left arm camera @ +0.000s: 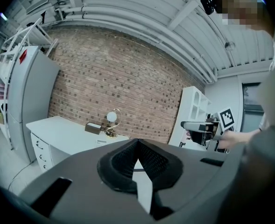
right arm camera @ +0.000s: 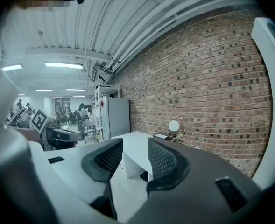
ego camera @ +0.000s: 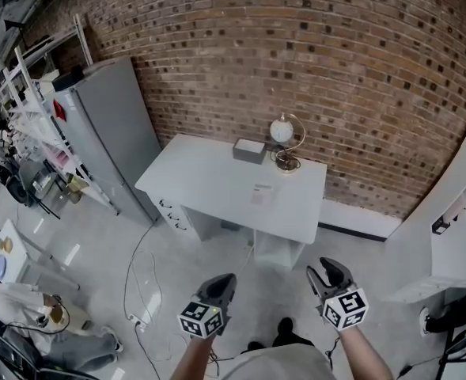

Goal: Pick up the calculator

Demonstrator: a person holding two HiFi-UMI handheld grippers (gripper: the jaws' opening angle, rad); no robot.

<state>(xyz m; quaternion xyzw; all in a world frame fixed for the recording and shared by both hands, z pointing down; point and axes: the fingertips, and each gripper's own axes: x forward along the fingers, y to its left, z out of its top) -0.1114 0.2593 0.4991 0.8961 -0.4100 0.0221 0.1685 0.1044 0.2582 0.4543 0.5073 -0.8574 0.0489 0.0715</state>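
A white desk (ego camera: 209, 182) stands against the brick wall, well ahead of both grippers. Near its middle front lies a small flat white item (ego camera: 262, 191) that may be the calculator; it is too small to tell. A grey box (ego camera: 248, 150) and a round-globe lamp (ego camera: 282, 131) sit at the desk's back edge. My left gripper (ego camera: 223, 280) hovers over the floor, its jaws (left arm camera: 137, 143) closed tip to tip with nothing between them. My right gripper (ego camera: 328, 269) hangs beside it, its jaws (right arm camera: 135, 146) apart and empty. Both are far short of the desk.
A grey cabinet (ego camera: 110, 125) stands left of the desk, with white shelving (ego camera: 35, 109) beyond it. A white cupboard (ego camera: 454, 228) is at the right. Cables (ego camera: 142, 291) trail over the floor before the desk. A person's clothing (ego camera: 27, 315) lies at the lower left.
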